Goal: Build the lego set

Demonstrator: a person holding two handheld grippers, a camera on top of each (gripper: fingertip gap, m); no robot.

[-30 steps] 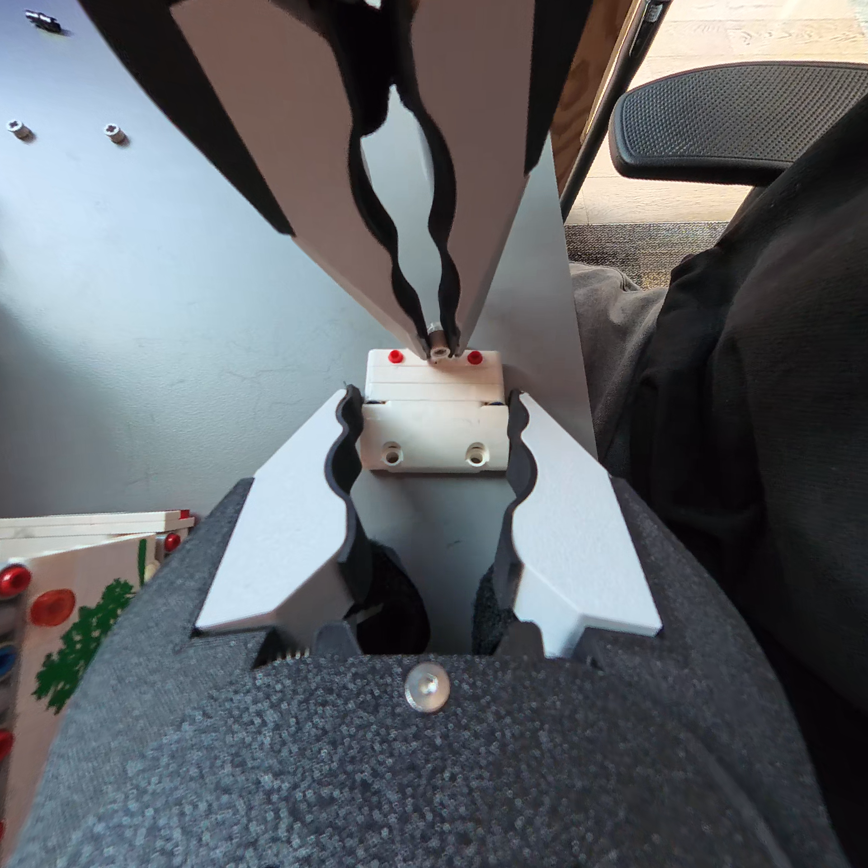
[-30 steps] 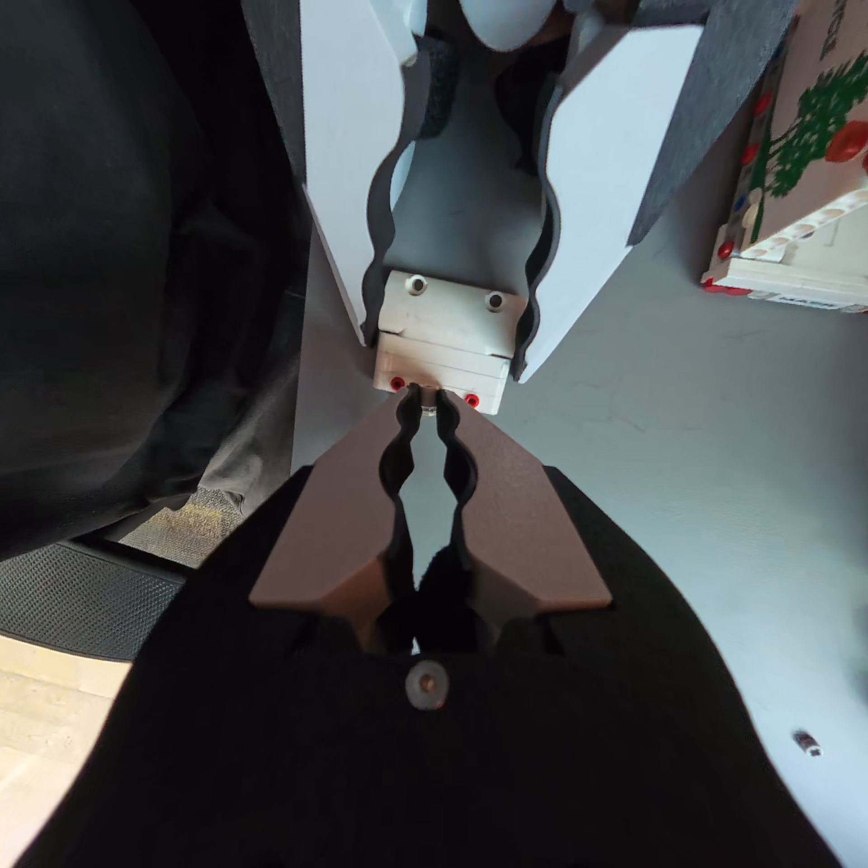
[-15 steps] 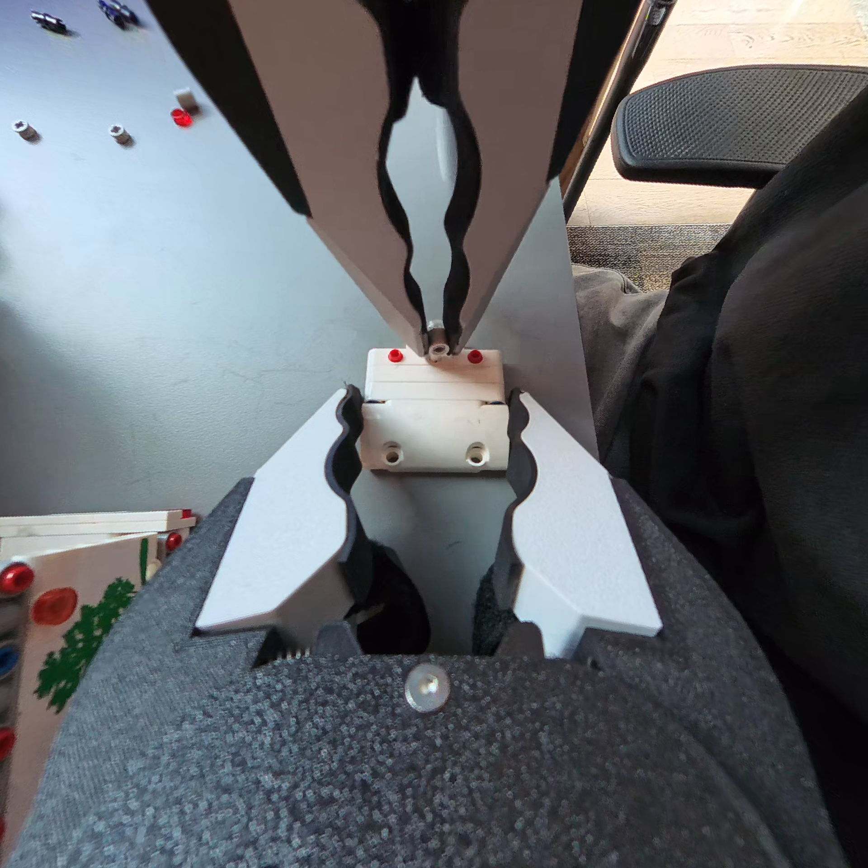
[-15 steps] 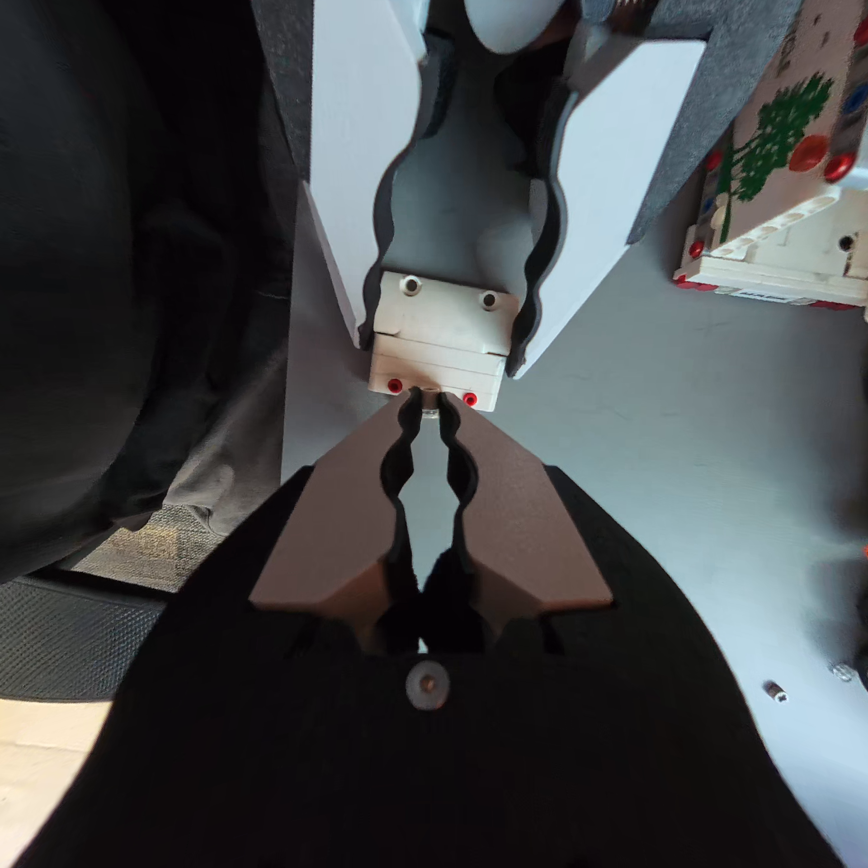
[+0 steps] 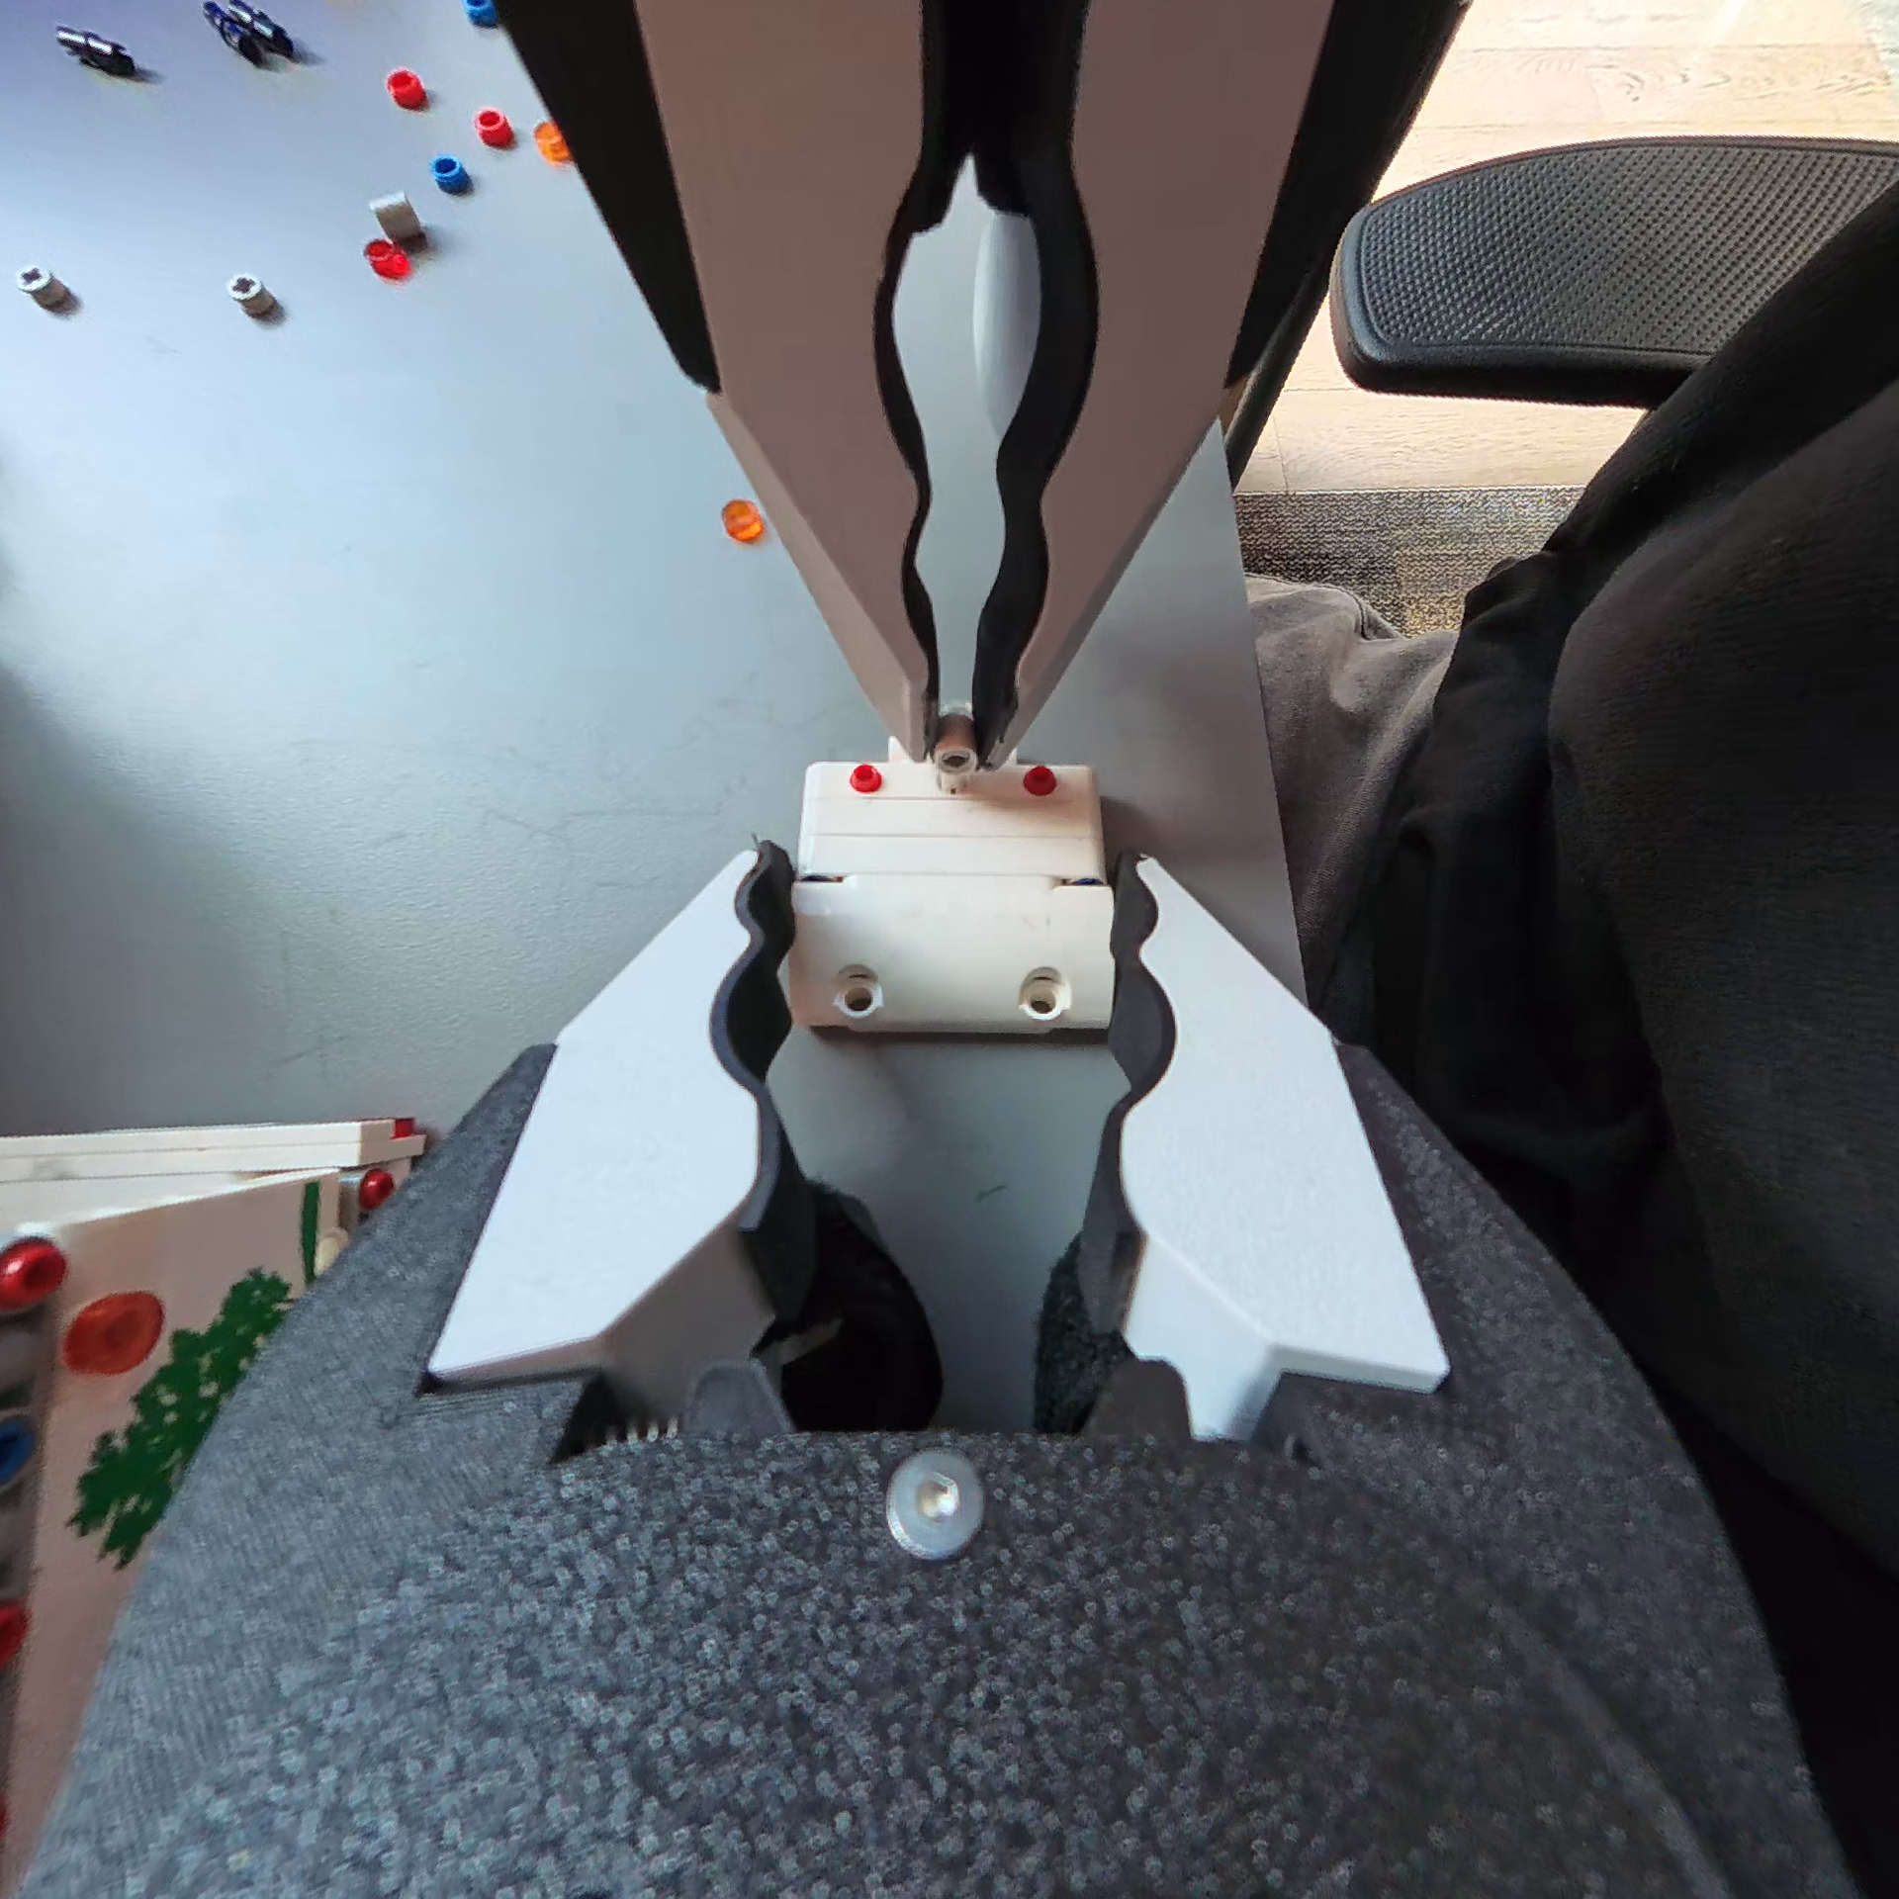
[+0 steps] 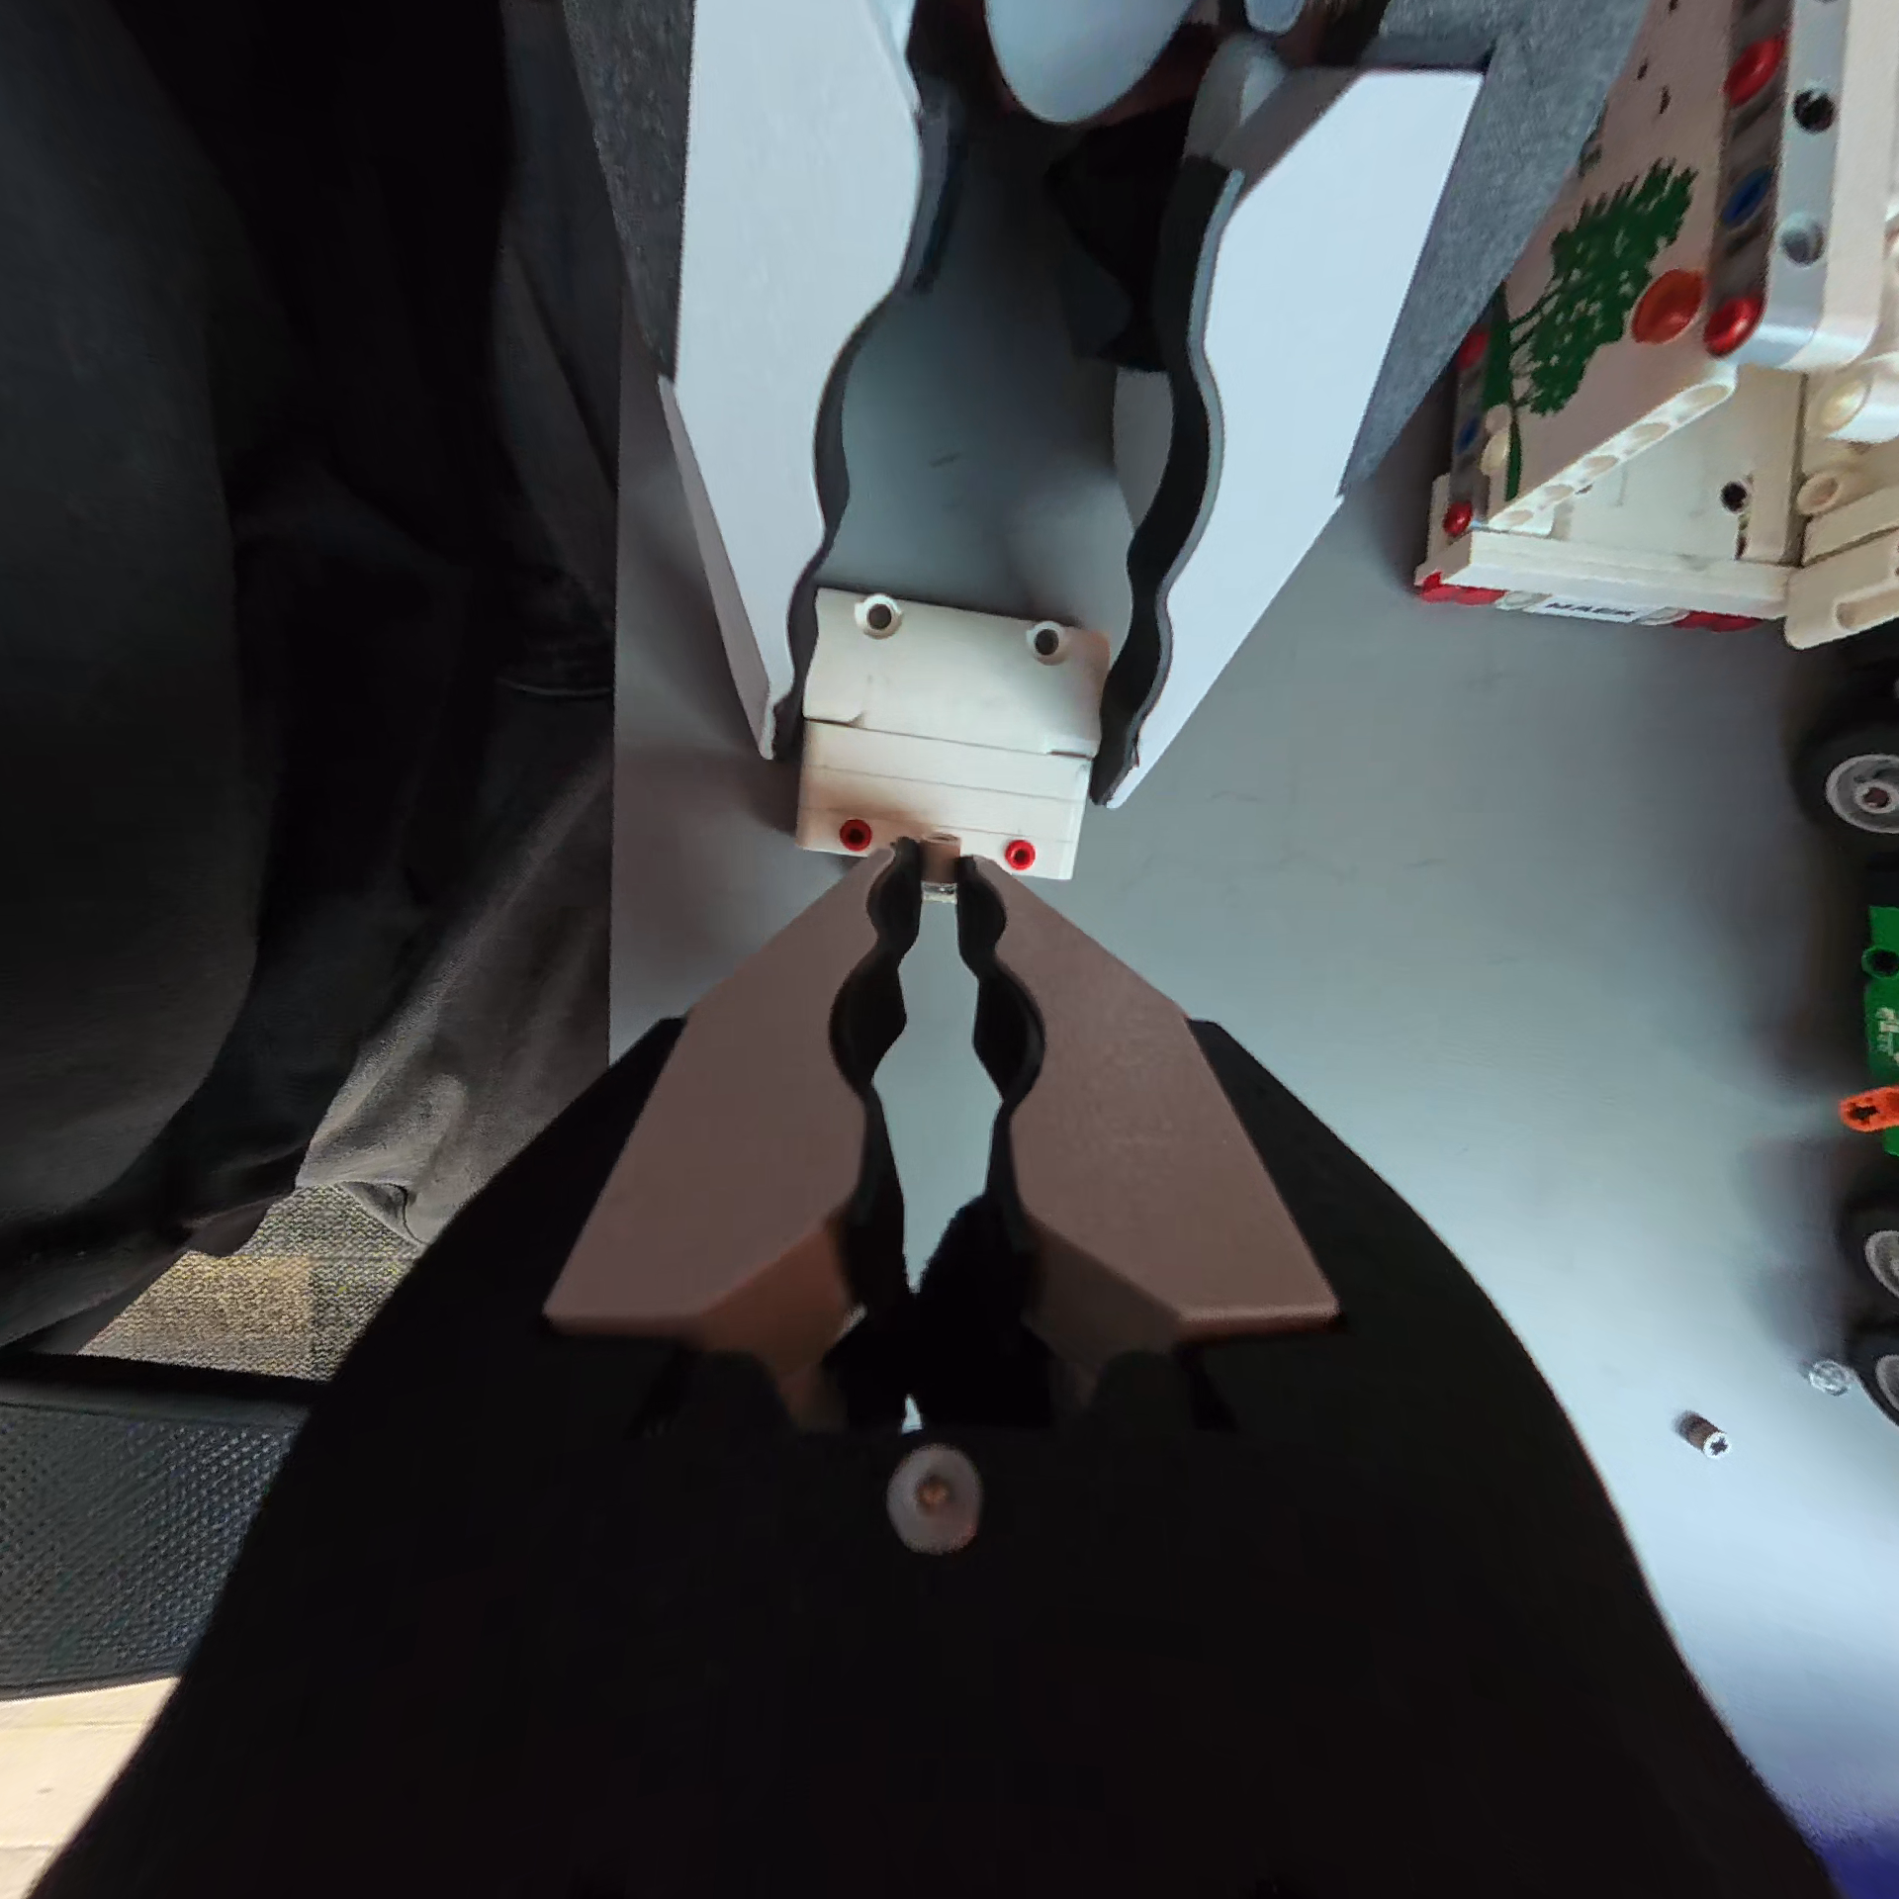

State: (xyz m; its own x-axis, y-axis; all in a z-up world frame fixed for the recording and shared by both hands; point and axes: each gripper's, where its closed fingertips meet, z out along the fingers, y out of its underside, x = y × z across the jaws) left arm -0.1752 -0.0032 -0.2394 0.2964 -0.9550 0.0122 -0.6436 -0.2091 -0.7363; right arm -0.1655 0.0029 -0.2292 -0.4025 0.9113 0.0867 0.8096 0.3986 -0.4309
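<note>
My left gripper [image 5: 951, 904], with white fingers, is shut on a white lego block assembly [image 5: 951, 956] that has two red pins [image 5: 866, 778] on its far face. It holds the block above the grey table's near edge. My right gripper [image 6: 930, 873], with brown fingers, is shut on a small grey pin [image 6: 937, 865]. The pin's end touches the block's face [image 6: 940, 796] between the two red pins. The right gripper shows from the front in the left wrist view [image 5: 961, 735], with the grey pin [image 5: 954, 742] in its tips.
A white lego truck with a green tree print [image 6: 1644, 339] stands to one side, and shows in the left wrist view [image 5: 154, 1336]. Loose red, blue, orange and grey pins [image 5: 411, 206] lie on the grey table [image 5: 360, 668]. A green piece [image 6: 1881, 1017], black wheels [image 6: 1860, 781] and a chair armrest [image 5: 1603, 257] are nearby.
Both grippers have kept their hold with the pin against the block. The views have shifted, so more loose pins and more of the truck show now.
</note>
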